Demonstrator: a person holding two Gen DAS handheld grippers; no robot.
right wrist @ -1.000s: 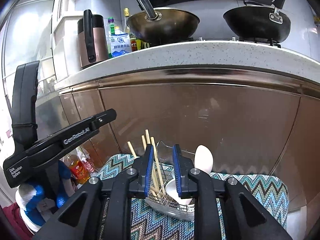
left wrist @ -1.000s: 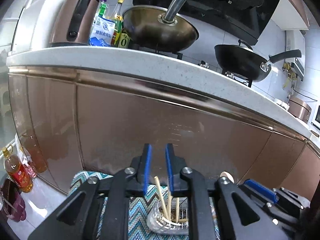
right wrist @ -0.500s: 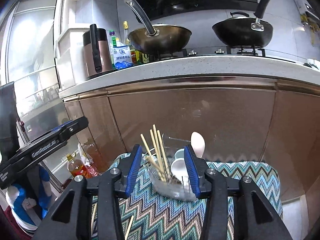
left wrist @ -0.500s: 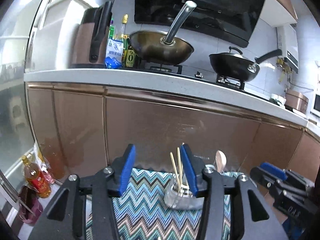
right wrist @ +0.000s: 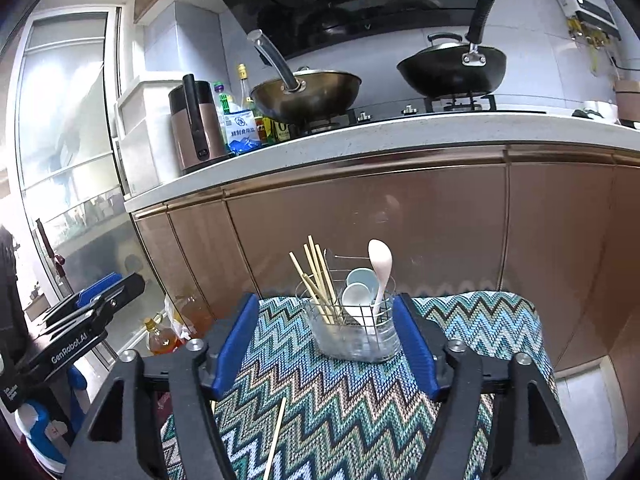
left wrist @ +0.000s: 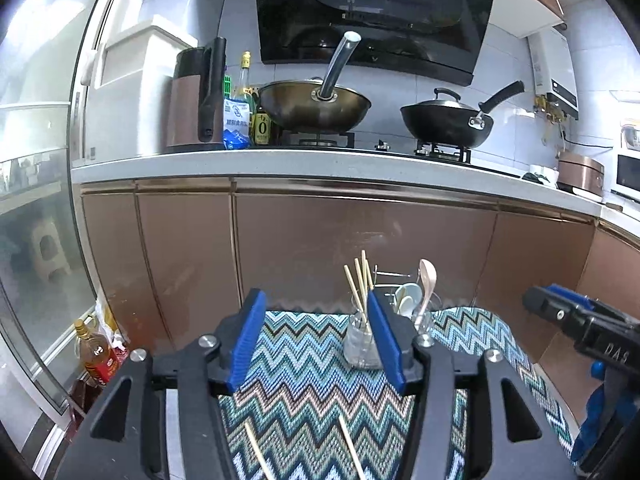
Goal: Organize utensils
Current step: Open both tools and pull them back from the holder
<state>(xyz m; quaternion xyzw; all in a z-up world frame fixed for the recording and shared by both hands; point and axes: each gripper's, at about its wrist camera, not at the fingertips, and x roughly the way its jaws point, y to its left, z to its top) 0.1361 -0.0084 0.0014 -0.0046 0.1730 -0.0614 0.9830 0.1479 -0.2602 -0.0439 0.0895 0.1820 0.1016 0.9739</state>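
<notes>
A clear utensil holder with a wire rack (right wrist: 354, 328) stands at the far end of a zigzag-patterned cloth (right wrist: 340, 408). It holds several wooden chopsticks (right wrist: 316, 276), a beige spoon (right wrist: 380, 268) and pale blue spoons (right wrist: 358, 288). The holder also shows in the left wrist view (left wrist: 362, 340). Two loose chopsticks (left wrist: 350, 450) lie on the cloth near me; one shows in the right wrist view (right wrist: 276, 436). My left gripper (left wrist: 316, 340) is open and empty above the cloth. My right gripper (right wrist: 326, 344) is open and empty, short of the holder.
Copper-coloured cabinet doors (left wrist: 360, 248) rise right behind the cloth under a white counter (left wrist: 320, 160) with two woks, a kettle and bottles. An oil bottle (left wrist: 94, 356) stands on the floor at left. The other gripper shows at each view's edge (left wrist: 580, 328).
Both grippers have opened wide and pulled back and up from the holder. The holder now looks smaller and farther, and loose chopsticks on the cloth have come into view.
</notes>
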